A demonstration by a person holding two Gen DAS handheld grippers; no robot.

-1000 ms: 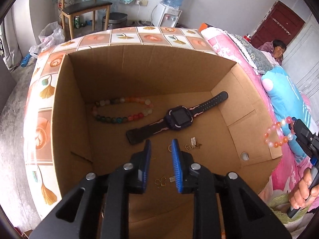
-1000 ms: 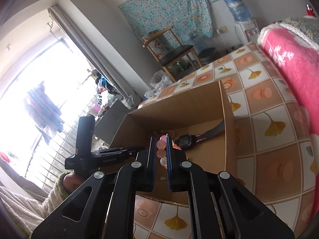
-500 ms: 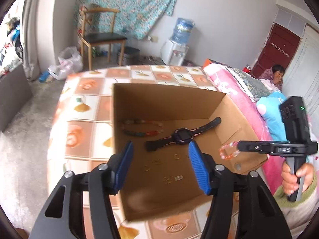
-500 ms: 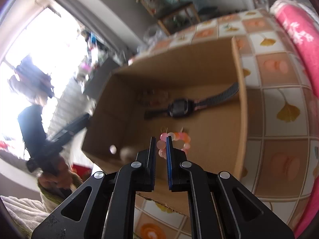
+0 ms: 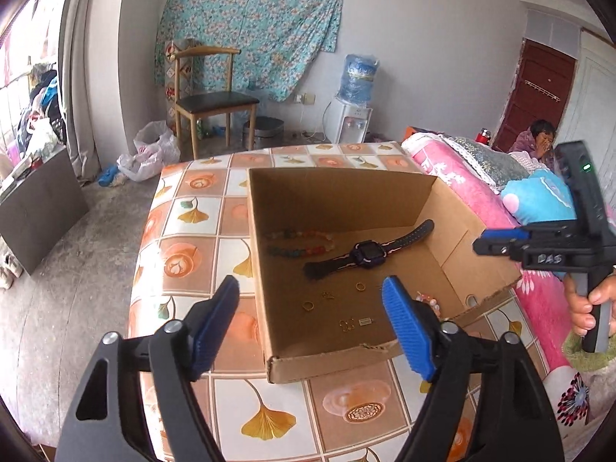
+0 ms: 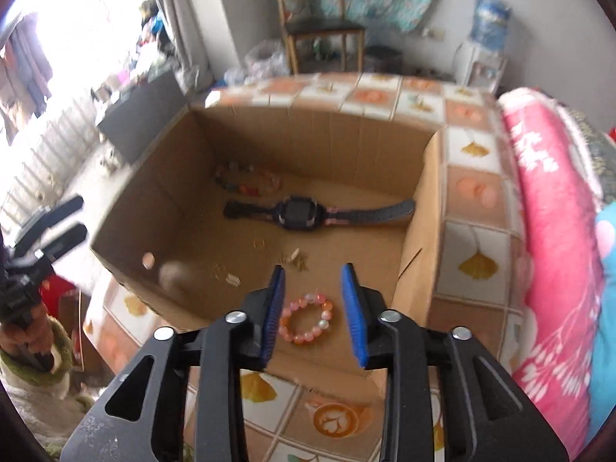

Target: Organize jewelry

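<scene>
My right hand-held gripper [image 6: 312, 300] is open, pads parted about the width of the bracelet [image 6: 306, 318], holding nothing. The bracelet, pink and orange beads, lies flat on the floor of the box [image 6: 315, 146], directly below the gap between the pads, in the near right corner; contact with the pads cannot be told.

My left hand-held gripper [image 5: 310, 331] is spread wide and empty, hovering above the box's near left corner; its left pad stands over the counter [image 5: 192, 208], its right pad over the box floor.

Other contents: a watch [image 5: 367, 254] lying flat mid-box, strap stretched across; a long bead strand [image 5: 298, 242] near the far wall; a few small gold pieces [image 5: 308, 305] scattered between the watch and the near wall, too small to identify.

From the left view the bracelet [image 5: 427, 302] is mostly hidden behind the right pad. The right view is motion-blurred, and the box's left wall is smeared.

The box is open-topped, near wall low and torn at the rim [image 5: 369, 348]. Open floor remains in the left half. A pink bed [image 6: 546, 208] abuts the counter on the right.
</scene>
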